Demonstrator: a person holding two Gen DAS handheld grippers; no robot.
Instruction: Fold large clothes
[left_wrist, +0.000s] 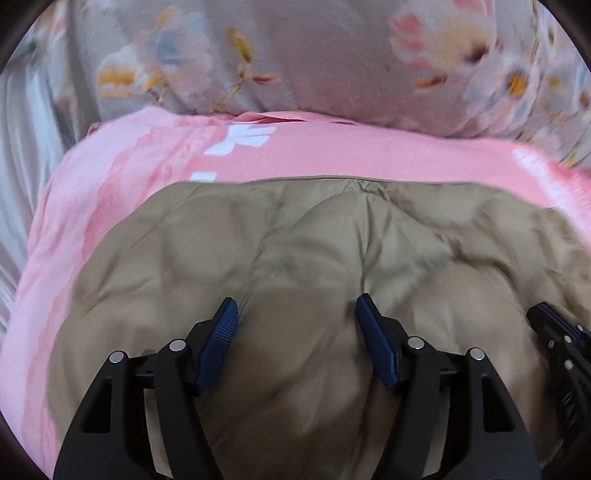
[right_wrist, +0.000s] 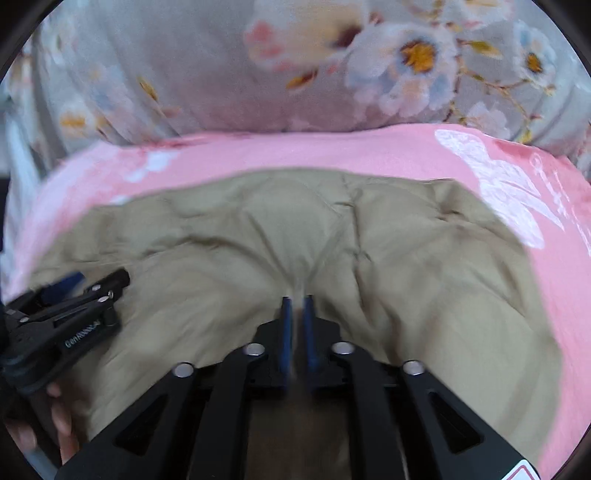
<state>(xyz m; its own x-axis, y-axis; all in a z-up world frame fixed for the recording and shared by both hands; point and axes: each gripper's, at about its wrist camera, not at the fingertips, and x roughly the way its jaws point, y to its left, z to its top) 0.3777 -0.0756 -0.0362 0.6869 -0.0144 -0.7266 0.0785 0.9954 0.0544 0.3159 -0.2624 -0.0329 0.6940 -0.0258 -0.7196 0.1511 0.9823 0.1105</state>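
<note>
My left gripper (left_wrist: 295, 310) — jaws spread over the tan quilted puffer jacket (left_wrist: 314, 240); my right gripper (right_wrist: 297, 306), at 3 o'clock — jaws narrowly parted, pinching nothing I can see.

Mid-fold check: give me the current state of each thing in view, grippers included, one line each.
Tan quilted jacket: lying puffy and creased on the pink blanket.
Pink blanket: spread under the jacket.
Floral bedding: bunched up behind the blanket.
Left gripper: open, jaws wide over the jacket, nothing pinched.
Right gripper: jaws nearly together with a narrow gap; whether fabric is pinched cannot be told.
</note>
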